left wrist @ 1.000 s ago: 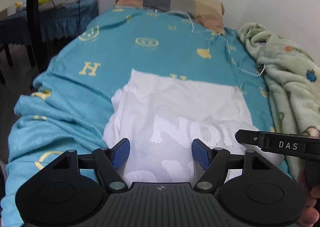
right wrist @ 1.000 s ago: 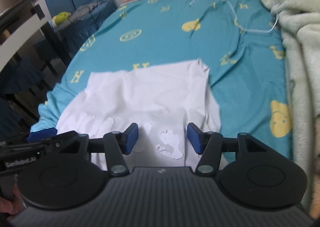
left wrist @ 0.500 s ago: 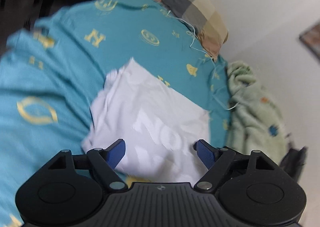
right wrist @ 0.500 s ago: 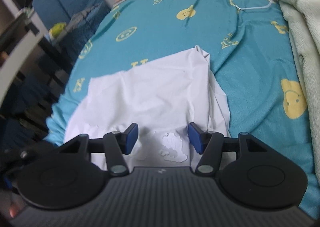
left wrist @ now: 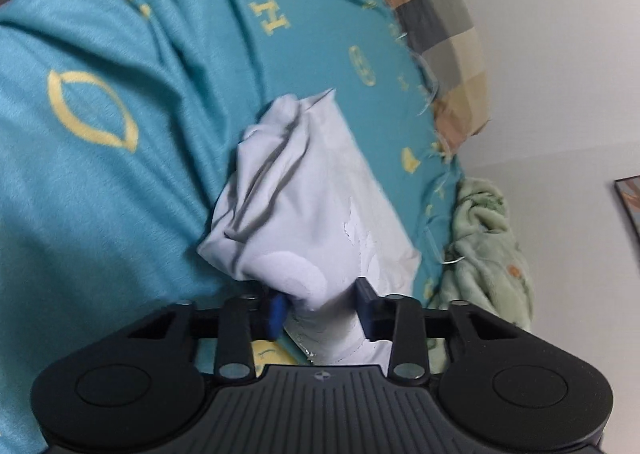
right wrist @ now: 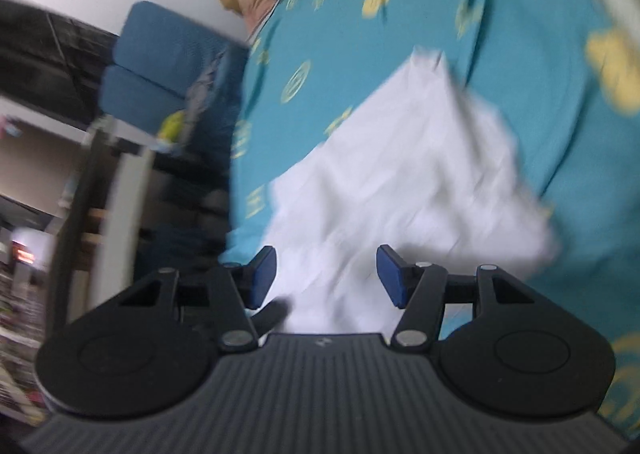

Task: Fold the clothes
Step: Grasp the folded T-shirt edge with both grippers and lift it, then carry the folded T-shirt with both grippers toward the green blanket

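The left tool is tilted steeply, so the bed looks slanted in its view. Its two blue fingers are partly closed around a bunched fold of the white shirt; cloth fills the gap between them, but whether it is pinched tight cannot be told. The shirt's near edge is gathered and lifted into creases, while its far part lies flat on the teal bedsheet with yellow prints.

The right tool is also tilted, its picture blurred. Its fingers are spread wide, holding nothing, poised over the shirt's near edge.

Beyond the shirt, a checked pillow lies at the head of the bed against a white wall. A pale green blanket is heaped along the bed's far side. Off the bed's other side are a blue chair and a white desk.
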Demonstrator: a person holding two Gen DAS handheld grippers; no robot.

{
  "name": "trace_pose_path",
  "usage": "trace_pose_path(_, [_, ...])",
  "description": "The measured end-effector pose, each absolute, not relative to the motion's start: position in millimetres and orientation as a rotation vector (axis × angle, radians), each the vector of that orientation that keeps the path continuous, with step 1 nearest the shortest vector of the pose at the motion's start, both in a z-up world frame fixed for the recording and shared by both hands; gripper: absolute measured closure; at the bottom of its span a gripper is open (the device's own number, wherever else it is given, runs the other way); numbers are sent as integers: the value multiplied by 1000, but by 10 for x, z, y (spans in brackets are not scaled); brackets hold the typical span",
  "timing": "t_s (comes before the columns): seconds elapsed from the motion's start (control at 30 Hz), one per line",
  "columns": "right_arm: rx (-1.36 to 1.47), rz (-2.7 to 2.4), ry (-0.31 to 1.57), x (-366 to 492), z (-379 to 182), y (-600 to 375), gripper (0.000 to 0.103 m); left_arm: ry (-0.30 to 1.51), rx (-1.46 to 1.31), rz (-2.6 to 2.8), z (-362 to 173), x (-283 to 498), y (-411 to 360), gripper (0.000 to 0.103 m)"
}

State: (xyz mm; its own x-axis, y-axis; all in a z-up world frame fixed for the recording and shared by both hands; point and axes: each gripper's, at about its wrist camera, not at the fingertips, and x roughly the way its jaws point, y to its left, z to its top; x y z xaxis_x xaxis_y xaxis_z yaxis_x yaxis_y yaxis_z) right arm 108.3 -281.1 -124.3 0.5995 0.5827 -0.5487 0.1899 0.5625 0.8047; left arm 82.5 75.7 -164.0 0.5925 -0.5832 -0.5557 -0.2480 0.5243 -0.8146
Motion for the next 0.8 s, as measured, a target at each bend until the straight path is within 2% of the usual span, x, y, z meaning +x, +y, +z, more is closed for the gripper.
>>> trace_pose_path(0.23, [1343,408,1040,966,-1616,-2476,44,915,-1091,-293,-1626,853,782,80])
trace_pose_path(0.47, [1583,140,924,906,-1967,-2788,43,874,-1144,-344,-1613,882,807,80])
trace_pose_path(0.67, [1538,-1,933,812,-2012,-2829,33,875,-1186,-350,-1667,898,835,78])
trace_pose_path(0.73, [1553,-18,898,804,-2010,-2863,32,878,-1201,-347,-1694,903,845,75])
trace_pose_path(0.77, [1548,-28,875,801,-1996,-2880,33,881,-1206,-341,-1706,905,848,70])
trace_pose_path(0.8, [1543,-37,851,798,-1981,-2897,35,885,-1212,-336,-1721,908,851,54])
